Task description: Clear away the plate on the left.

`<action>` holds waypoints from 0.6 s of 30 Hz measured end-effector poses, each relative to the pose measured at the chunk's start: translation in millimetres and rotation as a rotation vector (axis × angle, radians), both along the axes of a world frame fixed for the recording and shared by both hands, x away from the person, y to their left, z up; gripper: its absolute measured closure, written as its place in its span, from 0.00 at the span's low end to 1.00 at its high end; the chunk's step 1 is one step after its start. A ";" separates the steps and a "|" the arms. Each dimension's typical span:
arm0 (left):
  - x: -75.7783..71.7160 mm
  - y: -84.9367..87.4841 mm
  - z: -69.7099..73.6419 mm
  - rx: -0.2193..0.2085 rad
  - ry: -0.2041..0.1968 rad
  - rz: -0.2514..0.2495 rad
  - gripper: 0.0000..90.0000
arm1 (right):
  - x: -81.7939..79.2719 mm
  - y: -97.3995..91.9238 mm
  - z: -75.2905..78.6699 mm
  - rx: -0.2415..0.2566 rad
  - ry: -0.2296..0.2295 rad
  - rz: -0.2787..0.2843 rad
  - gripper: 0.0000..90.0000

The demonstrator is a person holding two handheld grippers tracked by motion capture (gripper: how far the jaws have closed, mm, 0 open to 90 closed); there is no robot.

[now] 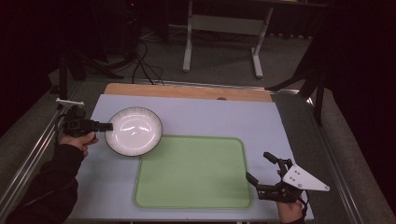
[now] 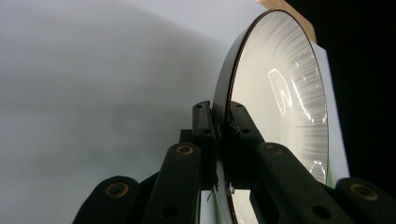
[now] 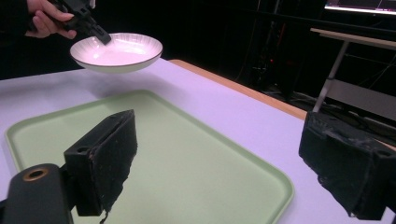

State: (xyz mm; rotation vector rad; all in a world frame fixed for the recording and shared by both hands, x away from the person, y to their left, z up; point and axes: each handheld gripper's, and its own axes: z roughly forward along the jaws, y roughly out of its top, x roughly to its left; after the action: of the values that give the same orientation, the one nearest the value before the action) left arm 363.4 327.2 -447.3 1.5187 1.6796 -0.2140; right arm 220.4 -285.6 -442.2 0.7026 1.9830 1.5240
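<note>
The left tongs (image 1: 108, 126) are clamped on the rim of a white plate (image 1: 134, 130), their two black jaws pinching the edge on its left side as the high view shows it. In the left gripper view the jaws close on the plate's thin dark-lined rim, one pad on the underside and one on the ribbed inner face, and the plate (image 2: 280, 102) stands edge-on to that camera. The right gripper view shows the plate (image 3: 116, 51) held off the counter, roughly level, with a shadow on the pale surface beneath it (the left tongs (image 3: 100, 35) grip its far edge there, a hand wrapped round the gripper body). From above, the plate sits over the upper left corner of a green tray (image 1: 191, 200), overlapping that corner only slightly, most of it above the bare pale counter (image 1: 224, 116).

The right tongs (image 1: 262, 169) stand wide open with nothing between them, just beside the tray's lower right corner, their jaws pointing up and to the left over the tray's edge. In the right gripper view the two black pads are set far apart, with the tray (image 3: 196, 163) lying flat between and beyond them. A strip of wooden edge (image 1: 187, 91) runs along the far side of the counter
</note>
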 end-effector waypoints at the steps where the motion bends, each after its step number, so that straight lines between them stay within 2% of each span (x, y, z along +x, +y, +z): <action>1: 0.2 -2.7 1.1 0.001 -0.002 -0.005 0.94 | -0.2 -0.1 0.3 0.000 -0.004 -0.001 0.12; 8: 0.5 -30.1 10.8 0.016 -0.028 -0.081 0.94 | -1.1 0.1 0.8 -0.001 -0.004 -0.001 0.13; 14: 1.8 -50.4 10.7 -0.018 -0.028 -0.142 0.94 | -1.3 0.2 0.8 -0.004 -0.001 0.000 0.13; 18: 2.4 -66.3 11.4 0.000 -0.028 -0.178 0.94 | -1.9 0.5 1.0 -0.006 -0.002 0.001 0.13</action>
State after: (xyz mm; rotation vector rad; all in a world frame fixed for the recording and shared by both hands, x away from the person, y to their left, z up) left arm 365.8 260.9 -436.0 1.6646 1.5234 -0.2860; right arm 218.5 -285.1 -441.1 0.6978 1.9862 1.5185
